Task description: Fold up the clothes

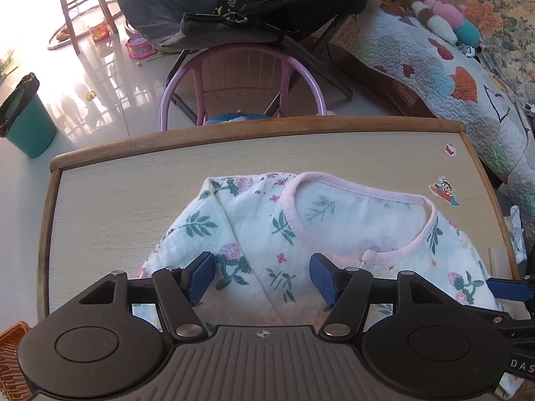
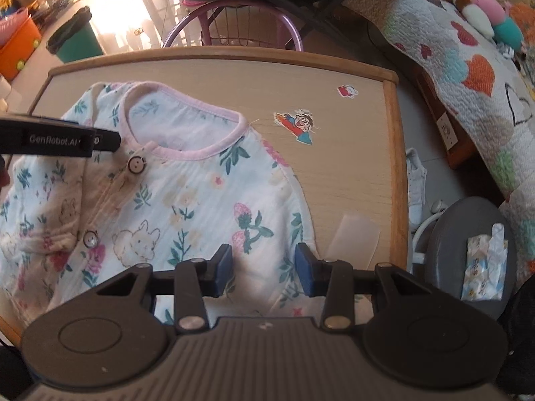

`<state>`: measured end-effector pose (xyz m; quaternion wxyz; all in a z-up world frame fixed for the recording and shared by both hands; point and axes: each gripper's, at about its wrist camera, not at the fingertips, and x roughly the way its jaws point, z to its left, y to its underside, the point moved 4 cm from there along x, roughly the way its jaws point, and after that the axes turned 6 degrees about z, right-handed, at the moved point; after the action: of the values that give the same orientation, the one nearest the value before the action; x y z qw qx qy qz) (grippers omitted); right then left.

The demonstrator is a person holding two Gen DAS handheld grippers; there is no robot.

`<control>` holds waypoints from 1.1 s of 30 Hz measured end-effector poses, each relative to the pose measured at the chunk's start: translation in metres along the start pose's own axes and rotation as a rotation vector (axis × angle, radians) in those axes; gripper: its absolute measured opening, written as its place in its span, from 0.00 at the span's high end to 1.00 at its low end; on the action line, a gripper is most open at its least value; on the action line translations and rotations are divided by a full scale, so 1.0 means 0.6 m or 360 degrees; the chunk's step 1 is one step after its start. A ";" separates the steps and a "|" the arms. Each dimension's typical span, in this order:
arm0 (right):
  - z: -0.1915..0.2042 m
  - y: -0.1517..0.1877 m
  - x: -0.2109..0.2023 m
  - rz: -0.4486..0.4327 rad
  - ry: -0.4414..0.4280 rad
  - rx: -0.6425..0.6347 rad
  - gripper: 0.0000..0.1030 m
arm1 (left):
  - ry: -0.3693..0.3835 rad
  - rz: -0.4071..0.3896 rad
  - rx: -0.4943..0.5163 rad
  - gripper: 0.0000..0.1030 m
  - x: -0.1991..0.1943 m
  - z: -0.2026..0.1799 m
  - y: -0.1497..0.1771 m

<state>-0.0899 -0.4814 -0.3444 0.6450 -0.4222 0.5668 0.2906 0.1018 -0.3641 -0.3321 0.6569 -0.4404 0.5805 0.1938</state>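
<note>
- Left wrist view: the left claw [image 1: 262, 275] hangs with its jaws apart over the floral baby top [image 1: 301, 234], nothing pinched between the blue pads [image 1: 202, 277]. The top lies front-up in the middle of the worktop [image 1: 133, 180], its pink neckline [image 1: 354, 193] toward the far edge and one sleeve already folded in over the body. By my reading the fold is partway done, and this claw is lining up on that folded side, which sits just under and beyond the pads.
- Right wrist view: the right claw [image 2: 264, 267] is likewise parted and empty above the top's side hem nearest the worktop's right edge. The next move likely calls for lowering and pinching that edge cleanly, without dragging the buttons [image 2: 135, 165] askew.
</note>
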 end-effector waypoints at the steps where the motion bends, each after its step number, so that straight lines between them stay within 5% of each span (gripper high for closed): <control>1: 0.004 0.000 0.001 0.0000 0.0026 -0.0022 0.63 | 0.0003 -0.0003 0.0008 0.37 0.000 0.000 0.001; 3: 0.011 0.000 0.000 -0.0004 0.0042 -0.0062 0.67 | 0.0008 -0.0012 0.0030 0.40 0.000 0.001 0.004; 5: 0.018 -0.001 -0.001 0.0000 0.0020 -0.0090 0.94 | 0.0006 -0.0029 0.0030 0.43 -0.001 0.001 0.009; 7: 0.025 -0.003 0.000 0.0007 0.0020 -0.0102 0.97 | -0.0006 -0.0050 -0.0026 0.55 -0.005 0.010 0.012; 9: 0.029 -0.004 0.000 -0.0001 0.0036 -0.0125 0.98 | -0.0005 -0.0065 -0.0103 0.79 -0.009 0.025 0.015; 12: 0.030 -0.009 -0.001 -0.0024 0.0083 -0.0151 0.98 | 0.0061 -0.0051 -0.0227 0.92 -0.013 0.057 0.023; 18: 0.026 -0.045 -0.006 -0.0076 0.0159 -0.0167 0.98 | -0.0007 -0.0075 -0.0350 0.97 -0.020 0.110 0.050; 27: 0.027 -0.101 0.008 -0.0128 0.0295 -0.0319 0.98 | 0.0121 -0.0135 -0.0546 0.96 -0.030 0.154 0.062; 33: 0.026 -0.122 0.027 -0.0123 0.0334 -0.0362 0.98 | 0.0122 -0.0116 -0.0534 0.93 -0.026 0.142 0.058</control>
<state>-0.0169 -0.5039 -0.3448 0.5409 -0.5420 0.5779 0.2821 0.1217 -0.2727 -0.3351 0.5583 -0.5716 0.5482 0.2471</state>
